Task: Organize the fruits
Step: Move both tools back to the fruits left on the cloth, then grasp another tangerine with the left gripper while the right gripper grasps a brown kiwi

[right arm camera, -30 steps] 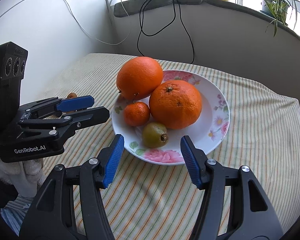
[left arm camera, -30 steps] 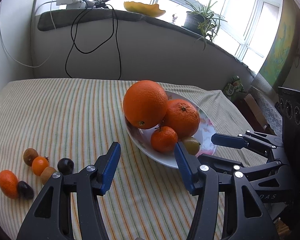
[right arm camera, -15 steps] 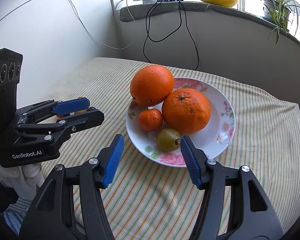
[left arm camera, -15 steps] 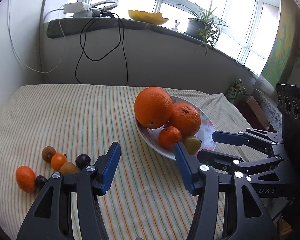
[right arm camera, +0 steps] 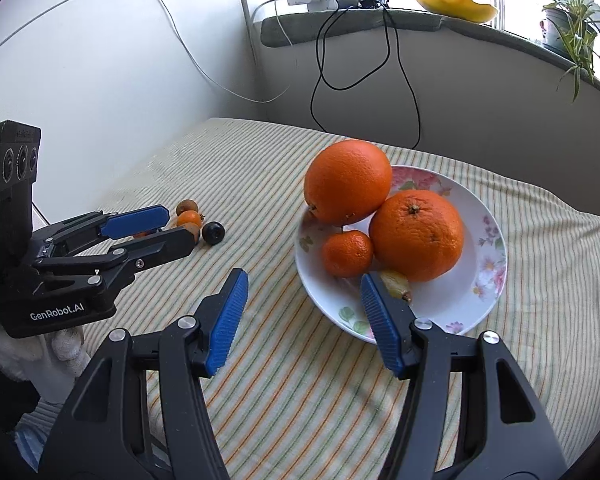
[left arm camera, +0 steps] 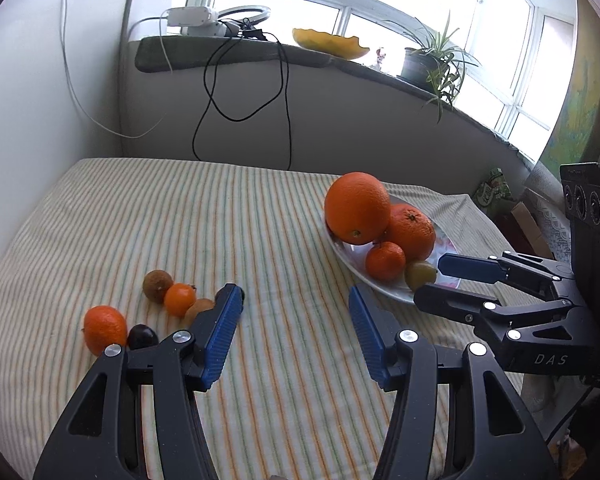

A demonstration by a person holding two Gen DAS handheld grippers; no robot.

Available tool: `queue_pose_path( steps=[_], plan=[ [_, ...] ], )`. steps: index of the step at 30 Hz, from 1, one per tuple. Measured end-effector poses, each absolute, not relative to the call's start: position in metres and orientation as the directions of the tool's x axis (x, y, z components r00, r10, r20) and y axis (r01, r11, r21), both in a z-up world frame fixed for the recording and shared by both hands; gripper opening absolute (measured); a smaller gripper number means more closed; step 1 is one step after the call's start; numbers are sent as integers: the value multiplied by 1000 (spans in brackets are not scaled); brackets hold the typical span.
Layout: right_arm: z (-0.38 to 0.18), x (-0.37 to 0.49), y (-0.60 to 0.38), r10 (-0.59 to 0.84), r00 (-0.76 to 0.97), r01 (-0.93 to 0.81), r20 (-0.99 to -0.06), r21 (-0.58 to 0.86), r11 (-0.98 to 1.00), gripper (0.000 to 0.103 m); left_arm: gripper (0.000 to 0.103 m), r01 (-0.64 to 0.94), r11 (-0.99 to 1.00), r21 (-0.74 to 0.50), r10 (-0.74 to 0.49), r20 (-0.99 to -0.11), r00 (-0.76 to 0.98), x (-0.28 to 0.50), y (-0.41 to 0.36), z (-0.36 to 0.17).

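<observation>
The flowered plate (right arm camera: 488, 268) on the striped tablecloth (right arm camera: 300, 380) holds two big oranges (right arm camera: 348, 182), one mandarin (right arm camera: 347, 253) and a kiwi (right arm camera: 396, 282). Small fruits (left arm camera: 156, 304) lie apart on the cloth. The left gripper (left arm camera: 294, 336) and the right gripper (right arm camera: 302, 320) have their jaws apart and hold nothing.

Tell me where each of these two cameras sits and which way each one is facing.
Left wrist: on the left hand-held gripper, looking down over the striped cloth and loose small fruits; the right hand-held gripper shows beside it.
Right wrist: on the right hand-held gripper, facing the plate of oranges; the left one and a gloved hand show.
Shared: plate, fruits, cloth, windowsill.
</observation>
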State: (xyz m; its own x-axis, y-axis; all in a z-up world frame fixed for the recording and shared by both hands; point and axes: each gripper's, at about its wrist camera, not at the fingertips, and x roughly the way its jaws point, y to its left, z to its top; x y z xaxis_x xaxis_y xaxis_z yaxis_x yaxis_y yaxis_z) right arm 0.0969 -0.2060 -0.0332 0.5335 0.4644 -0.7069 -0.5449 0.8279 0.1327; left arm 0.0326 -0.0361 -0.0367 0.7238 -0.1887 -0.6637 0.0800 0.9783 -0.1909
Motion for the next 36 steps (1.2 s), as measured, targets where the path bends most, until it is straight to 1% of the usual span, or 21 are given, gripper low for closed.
queue_pose_path(
  steps=[17,22,26,27,29,32,36],
  plan=[
    [-40,92,-138,538,456,-662,-709,133,737,61,55,-103,979,-178,-48,-688,724,-10,47,-53],
    [-45,92,-121,554,425,-688,-716,142,712,61,55,-143,971,-192,-31,-695,719,-16,65,-59],
    [-48,94,-110,557,414,-696,-720,144,704,61,55,-168,958,-232,-43,-697,716,-16,80,-65],
    [-49,94,-107,560,410,-696,-720,150,703,60,55,-172,955,-243,-48,-697,715,-16,82,-66],
    [-51,98,-101,560,403,-695,-723,156,702,52,55,-179,950,-256,-53,-697,715,-15,87,-68],
    [-54,105,-94,556,401,-685,-728,164,709,51,55,-180,945,-271,-63,-695,717,-11,90,-69],
    [-60,115,-83,498,429,-673,-753,101,733,42,55,-177,942,-286,-75,-691,719,-6,93,-69]
  ],
)
